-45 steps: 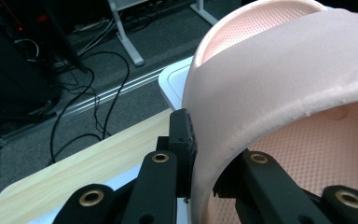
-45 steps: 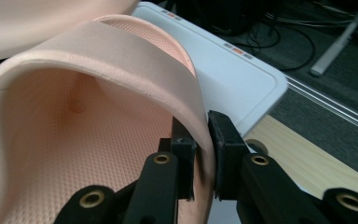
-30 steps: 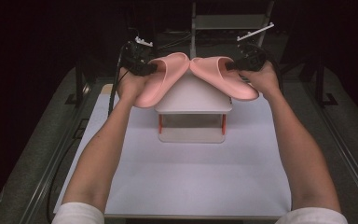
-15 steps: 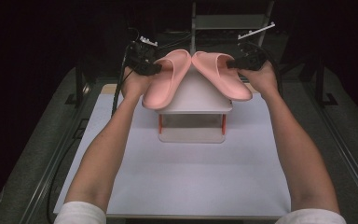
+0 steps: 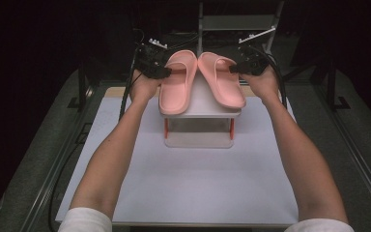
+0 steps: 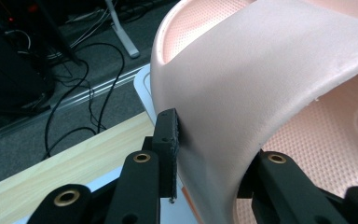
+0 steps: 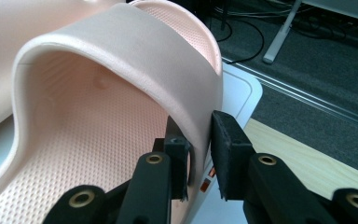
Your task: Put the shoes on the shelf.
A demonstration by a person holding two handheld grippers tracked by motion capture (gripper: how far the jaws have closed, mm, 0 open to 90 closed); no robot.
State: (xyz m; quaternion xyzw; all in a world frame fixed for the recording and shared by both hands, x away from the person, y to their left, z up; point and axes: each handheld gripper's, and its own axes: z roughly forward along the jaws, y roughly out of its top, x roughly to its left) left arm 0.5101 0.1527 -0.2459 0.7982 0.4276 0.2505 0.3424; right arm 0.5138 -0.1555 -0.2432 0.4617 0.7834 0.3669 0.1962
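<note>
Already both pink slides, left slipper point(image 5: 176, 82) and right slipper point(image 5: 221, 79), lie atop the small white rack point(image 5: 200, 126); left gripper point(image 5: 166, 72) and right gripper point(image 5: 235, 69), jaws just easing open around the straps, remain to withdraw.

- You're in a lab-style recording bay: dark surround, 1 lit white work mat point(image 5: 212, 183) on a wooden tabletop point(image 6: 70, 170).
- Loose cables point(image 6: 81, 100) and metal stand legs point(image 7: 279, 35) on grey floor.
</note>
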